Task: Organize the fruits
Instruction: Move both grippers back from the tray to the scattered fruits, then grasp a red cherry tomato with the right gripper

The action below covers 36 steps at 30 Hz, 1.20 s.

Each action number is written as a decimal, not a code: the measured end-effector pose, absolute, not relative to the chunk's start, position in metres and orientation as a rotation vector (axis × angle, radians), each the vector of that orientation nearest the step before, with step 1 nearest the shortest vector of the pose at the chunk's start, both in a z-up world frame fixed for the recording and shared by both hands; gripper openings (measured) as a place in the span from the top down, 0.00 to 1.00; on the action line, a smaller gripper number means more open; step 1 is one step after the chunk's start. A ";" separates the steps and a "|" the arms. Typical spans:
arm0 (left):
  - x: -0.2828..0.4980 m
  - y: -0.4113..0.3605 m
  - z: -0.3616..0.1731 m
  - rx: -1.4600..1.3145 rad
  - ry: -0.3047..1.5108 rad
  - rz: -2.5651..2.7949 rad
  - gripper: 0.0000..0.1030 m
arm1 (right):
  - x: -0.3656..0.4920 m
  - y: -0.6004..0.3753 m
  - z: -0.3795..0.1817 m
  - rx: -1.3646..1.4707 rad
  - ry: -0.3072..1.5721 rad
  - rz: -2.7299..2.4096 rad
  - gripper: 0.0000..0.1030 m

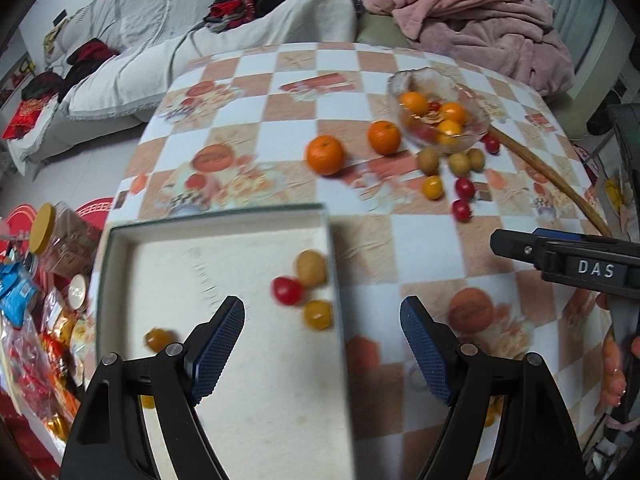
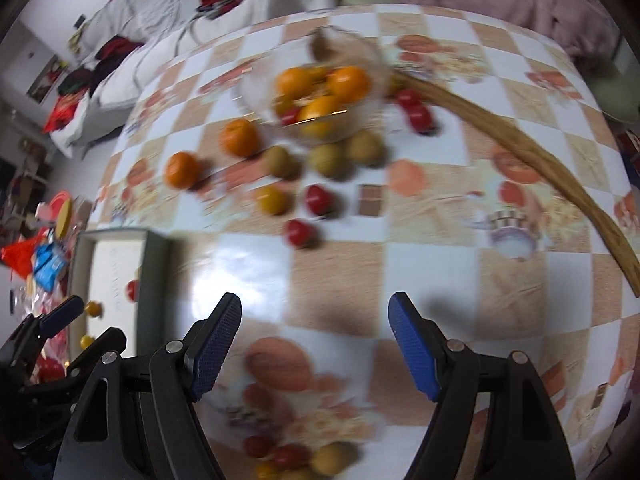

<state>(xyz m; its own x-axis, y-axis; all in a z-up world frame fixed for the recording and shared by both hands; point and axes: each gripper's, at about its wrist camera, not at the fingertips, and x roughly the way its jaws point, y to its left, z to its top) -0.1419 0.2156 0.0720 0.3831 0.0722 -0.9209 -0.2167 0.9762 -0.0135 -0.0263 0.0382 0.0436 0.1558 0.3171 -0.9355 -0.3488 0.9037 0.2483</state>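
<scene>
My left gripper is open and empty above the right edge of a shallow white box that holds a red tomato, a brown fruit and yellow tomatoes. Two oranges lie on the checked table. A glass bowl holds oranges; small brown, yellow and red fruits lie by it. My right gripper is open and empty over the table, near loose red tomatoes. The right gripper also shows in the left wrist view.
A long wooden stick lies across the table's right side. A sofa with clothes and a pink blanket stand behind. Snack packets and a jar crowd the left. More small fruits lie at the near edge.
</scene>
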 end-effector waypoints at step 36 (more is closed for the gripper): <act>-0.025 0.118 0.009 -0.176 1.209 0.226 0.35 | 0.097 0.022 0.014 -0.196 1.200 0.520 0.43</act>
<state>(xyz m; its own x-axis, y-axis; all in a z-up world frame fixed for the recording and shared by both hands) -0.0250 0.1180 0.0094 0.3357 0.0785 -0.9387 -0.2658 0.9639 -0.0144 0.0974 0.0220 0.0137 0.2623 0.2796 -0.9236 -0.4830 0.8666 0.1252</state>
